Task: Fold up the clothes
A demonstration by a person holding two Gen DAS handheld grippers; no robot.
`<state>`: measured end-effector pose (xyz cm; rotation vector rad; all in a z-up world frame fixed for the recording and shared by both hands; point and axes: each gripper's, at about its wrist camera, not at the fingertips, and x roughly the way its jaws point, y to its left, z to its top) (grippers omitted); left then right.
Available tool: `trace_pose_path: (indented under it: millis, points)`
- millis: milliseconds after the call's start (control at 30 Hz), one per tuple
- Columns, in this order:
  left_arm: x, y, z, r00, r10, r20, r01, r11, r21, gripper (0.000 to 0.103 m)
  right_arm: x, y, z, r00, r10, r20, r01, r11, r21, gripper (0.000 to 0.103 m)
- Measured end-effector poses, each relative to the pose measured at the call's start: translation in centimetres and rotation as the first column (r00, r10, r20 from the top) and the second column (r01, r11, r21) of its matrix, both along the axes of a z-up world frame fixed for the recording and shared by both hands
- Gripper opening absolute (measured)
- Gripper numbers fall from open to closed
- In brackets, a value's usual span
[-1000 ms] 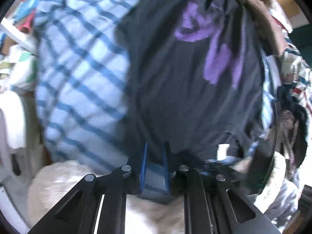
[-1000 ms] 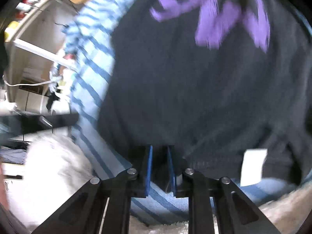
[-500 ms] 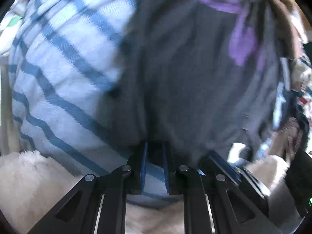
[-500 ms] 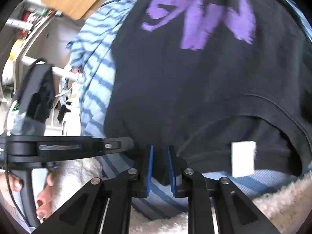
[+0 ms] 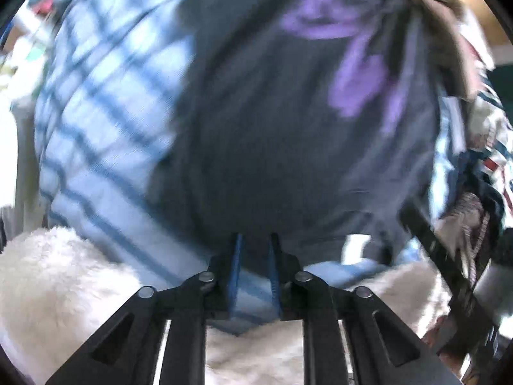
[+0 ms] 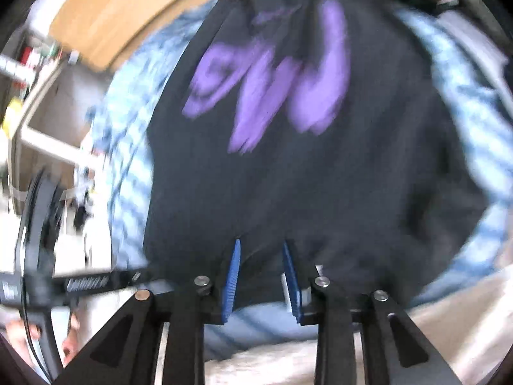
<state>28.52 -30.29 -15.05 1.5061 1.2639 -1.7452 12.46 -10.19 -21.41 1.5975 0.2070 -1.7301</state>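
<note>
Item: black cotton T-shirt with purple brush lettering (image 6: 282, 166), lying over a blue-and-white striped cloth (image 5: 105, 122) on a cream fleece blanket (image 5: 64, 282). We note the right gripper (image 6: 261, 276), clamped on the hem half a second ago, now stands with fingers parted around it; the left gripper (image 5: 255, 276) remains closed on the hem and striped cloth. We judge the edge is being let go.
</note>
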Motion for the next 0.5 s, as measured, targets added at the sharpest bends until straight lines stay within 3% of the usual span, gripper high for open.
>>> trace_pose_path:
  millis: [67,200,333,433,500]
  points:
    - [-2.1,1.0,1.2,0.997,-0.016,-0.072,0.016,1.000,-0.014,0.072,-2.9,1.7,1.2,0.997,-0.073,-0.033,0.073,0.997,0.012,0.036]
    - [-5.5,2.0,1.6,0.988,-0.047,-0.147,0.045,0.999,-0.022,0.075,-8.5,5.0,3.2,0.974,-0.210,-0.088,0.214,0.976,0.034,0.045]
    - [-9.6,6.7,-2.1,0.988,-0.037,-0.147,0.042,0.999,0.031,0.075,-12.6,7.9,1.0,0.962,-0.273,0.001,0.270,0.953,0.136,0.049]
    - [-7.8,5.3,-0.9,0.988,0.017,-0.152,-0.014,1.000,0.026,0.075,-13.9,9.0,-1.0,0.951,-0.302,0.065,0.286,0.940,0.186,0.058]
    - [-6.8,4.9,-0.6,0.983,0.067,-0.169,-0.063,0.998,0.032,0.075,-14.4,8.8,-2.0,0.947,-0.298,0.120,0.275,0.945,0.178,0.057]
